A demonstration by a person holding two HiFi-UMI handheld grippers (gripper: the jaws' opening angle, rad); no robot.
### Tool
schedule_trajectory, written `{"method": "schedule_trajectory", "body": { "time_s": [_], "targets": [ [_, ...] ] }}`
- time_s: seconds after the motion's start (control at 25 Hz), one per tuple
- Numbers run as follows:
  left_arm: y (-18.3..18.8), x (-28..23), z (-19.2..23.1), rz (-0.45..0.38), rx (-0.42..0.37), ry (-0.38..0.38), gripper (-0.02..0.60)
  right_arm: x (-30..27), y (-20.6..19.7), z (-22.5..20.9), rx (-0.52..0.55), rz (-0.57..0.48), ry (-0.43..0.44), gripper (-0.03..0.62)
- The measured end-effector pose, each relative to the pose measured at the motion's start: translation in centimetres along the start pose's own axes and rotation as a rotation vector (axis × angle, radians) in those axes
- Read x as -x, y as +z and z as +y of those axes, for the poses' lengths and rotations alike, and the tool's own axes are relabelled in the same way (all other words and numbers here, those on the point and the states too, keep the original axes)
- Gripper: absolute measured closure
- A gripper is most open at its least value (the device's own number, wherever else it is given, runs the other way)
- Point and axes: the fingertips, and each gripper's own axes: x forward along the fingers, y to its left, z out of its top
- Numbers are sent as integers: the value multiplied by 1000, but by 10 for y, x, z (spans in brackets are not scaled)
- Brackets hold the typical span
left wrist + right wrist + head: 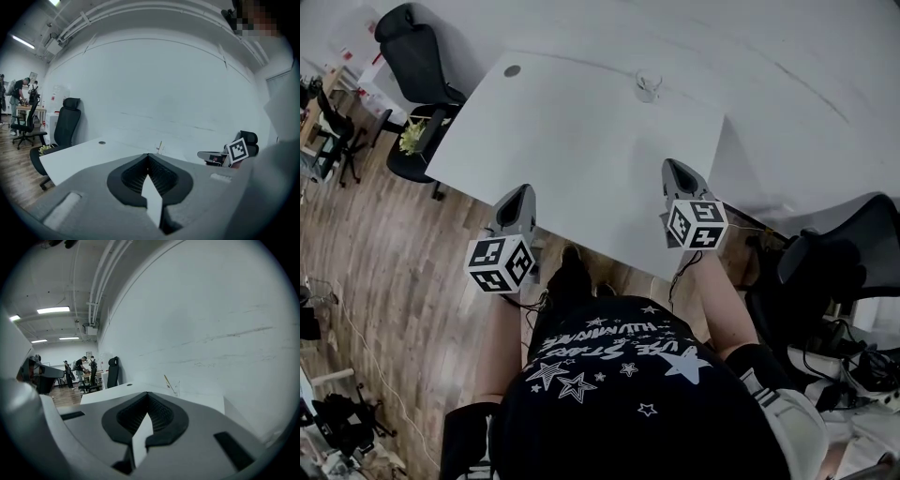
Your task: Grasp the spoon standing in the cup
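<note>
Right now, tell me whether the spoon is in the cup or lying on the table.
In the cup: the spoon leans out of the clear cup at the table's far edge.

The only lettering you have in view is on your own dark shirt [619, 375], near the bottom of the head view. It has white words in two lines among white stars. From above they are upside down and warped, and you cannot read them with any certainty.

The cube [500, 263] on your left gripper [523, 191] and the cube [697, 224] on your right gripper [671, 165] carry black-and-white square markers. These are patterns only, with no letters or numbers. The left gripper view shows one such marker [238, 149] at its right. Nothing else can be read.
</note>
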Motion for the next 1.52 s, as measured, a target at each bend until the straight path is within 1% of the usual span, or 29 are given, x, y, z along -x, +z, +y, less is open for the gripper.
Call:
{"method": "schedule_trajectory", "body": {
  "time_s": [0.24, 0.44, 0.72, 1.0, 1.28, 1.52],
  "targets": [
    [12, -29, 4, 3, -17, -53, 574, -8, 5, -14, -10, -7, -51, 585],
    [26, -66, 11, 4, -24, -112, 574, -20, 14, -29, -7, -9, -113, 585],
    [43, -116, 25, 12, -29, -176, 574, -48, 28, -45, 0, -7, -171, 585],
    [68, -160, 43, -1, -30, -231, 574, -80, 44, -55, 29, 6, -218, 585],
    [81, -202, 49, 2, -54, -271, 574, -117, 51, -63, 47, 21, -227, 585],
    [79, -228, 49, 25, -55, -305, 574, -148, 55, -65, 65, 39, -218, 585]
  ]
}}
